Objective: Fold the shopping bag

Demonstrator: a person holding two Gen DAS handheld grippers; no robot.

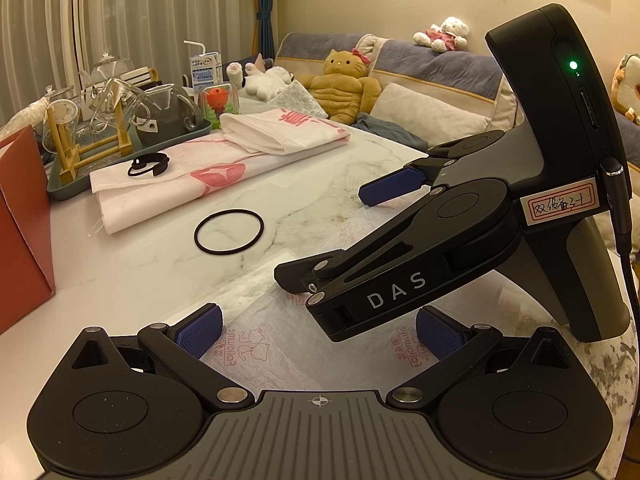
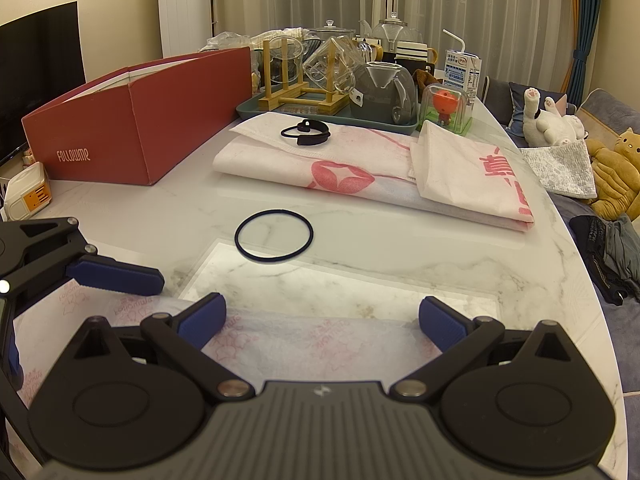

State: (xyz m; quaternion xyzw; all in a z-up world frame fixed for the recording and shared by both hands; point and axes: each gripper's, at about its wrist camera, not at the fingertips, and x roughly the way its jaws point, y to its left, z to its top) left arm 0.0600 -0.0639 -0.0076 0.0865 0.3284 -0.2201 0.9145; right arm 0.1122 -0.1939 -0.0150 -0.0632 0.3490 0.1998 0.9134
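Marble-patterned and round-edged, the bench point(image 2: 400, 248) carries a crowd of things at its far side: a red box point(image 2: 140, 128), a tray of glassware point(image 2: 332, 114), two folded cloth bags with pink print point(image 2: 360, 176) and a black elastic ring point(image 2: 274, 239) lying alone in the middle. The shopping bag point(image 2: 304, 340) to be folded is the thin white one with faint pink print, spread flat at the near edge, directly under both tools. The left hand-held gripper point(image 1: 319, 334) hangs over it with its blue pads spread wide and nothing between them; the right hand-held gripper point(image 2: 322, 322) is likewise wide and empty. Seen from the left wrist, the right tool point(image 1: 400, 256) crosses in front, angled down toward the bag. The bag's long axis seems to run side to side across both grippers, so each stands near its own end; the far edge lies forward of the right pads, toward the ring. Neither is clearly nearer.
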